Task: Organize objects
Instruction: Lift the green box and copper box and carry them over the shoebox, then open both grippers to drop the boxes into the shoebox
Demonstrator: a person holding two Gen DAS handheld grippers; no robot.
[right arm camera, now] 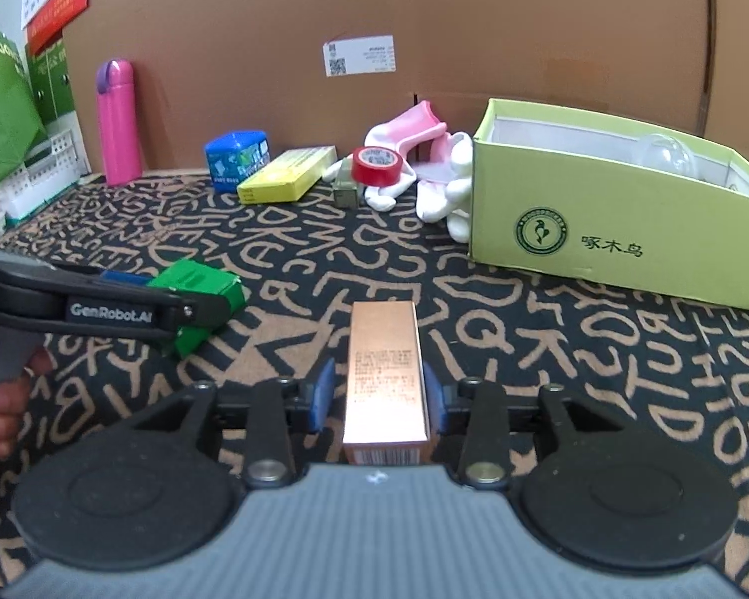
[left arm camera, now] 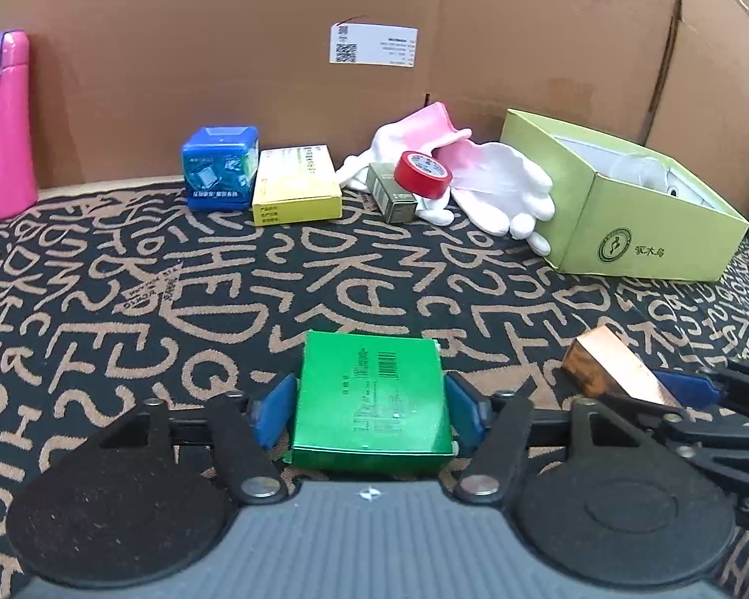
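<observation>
Nearest the lens in the left wrist view, we are holding a green carton between the blue pads of the left gripper, the jaws standing a little past half open and pressing on the carton's two sides at lower centre of the frame. In the right wrist view we are carrying a copper-coloured carton in the right gripper, its jaws drawn fairly narrow; the pads are sitting against the long sides, though we cannot tell how firmly they are pressing. Both cartons are hovering over the black cloth with tan lettering, with the green one at the left of the right wrist view. The lime-green shoebox is standing open at the upper right, with a clear bulb-like thing inside, too dim to name. Along the cardboard wall at the back, a blue cube box, a yellow carton, a red tape roll, white-and-pink gloves and a pink flask are waiting. We judge that we are in the carrying step, two items lifted and neither stowed. The next move is probably calling for swinging each carton toward the shoebox, clearing its near wall, and letting go one at a time so the grippers are not colliding.
</observation>
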